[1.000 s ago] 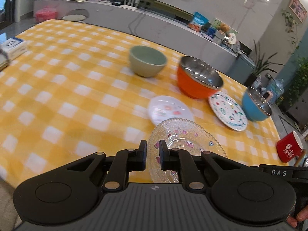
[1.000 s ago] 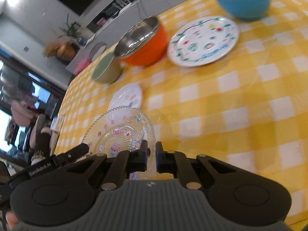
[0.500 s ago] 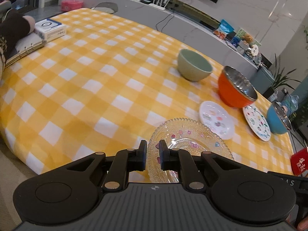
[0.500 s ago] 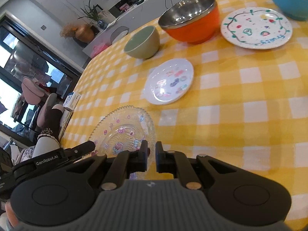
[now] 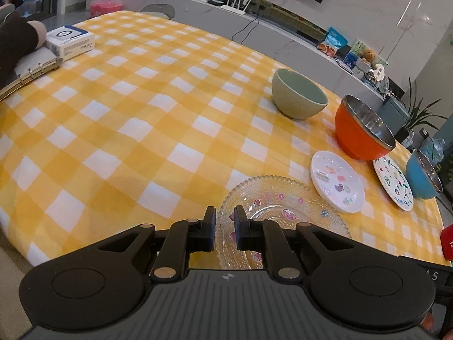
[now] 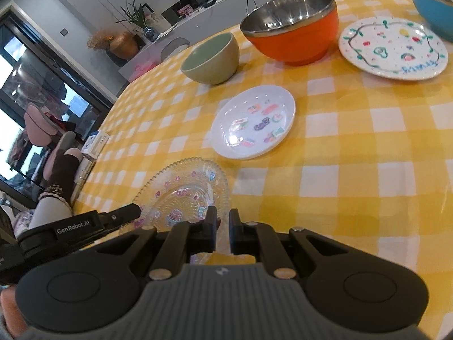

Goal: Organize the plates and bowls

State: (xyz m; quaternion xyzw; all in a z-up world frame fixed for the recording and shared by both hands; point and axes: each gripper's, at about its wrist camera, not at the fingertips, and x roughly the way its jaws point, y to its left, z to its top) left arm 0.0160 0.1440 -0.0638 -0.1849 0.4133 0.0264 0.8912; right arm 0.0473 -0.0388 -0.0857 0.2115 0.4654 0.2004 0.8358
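A clear glass plate (image 5: 283,206) with pink and blue stickers sits low over the yellow checked tablecloth (image 5: 141,130) near the front edge. My left gripper (image 5: 225,226) is shut on its near-left rim. My right gripper (image 6: 222,229) is shut on the glass plate (image 6: 184,195) at its near-right rim. Beyond it lie a small white plate (image 5: 337,181) (image 6: 254,121) and a fruit-patterned plate (image 5: 393,181) (image 6: 393,48). Behind them stand a green bowl (image 5: 297,96) (image 6: 212,59), an orange bowl (image 5: 362,130) (image 6: 294,36) and a blue bowl (image 5: 421,178) (image 6: 433,8).
A white box (image 5: 70,41) and a ring binder (image 5: 28,73) lie at the table's far left, beside a person's dark sleeve (image 5: 14,45). A red cup (image 5: 447,240) shows at the right edge. A grey counter (image 5: 283,28) runs behind the table.
Both grippers carried the glass plate leftwards and a little down, away from the small white plate it stood in front of. Their grip on its rim is unchanged.
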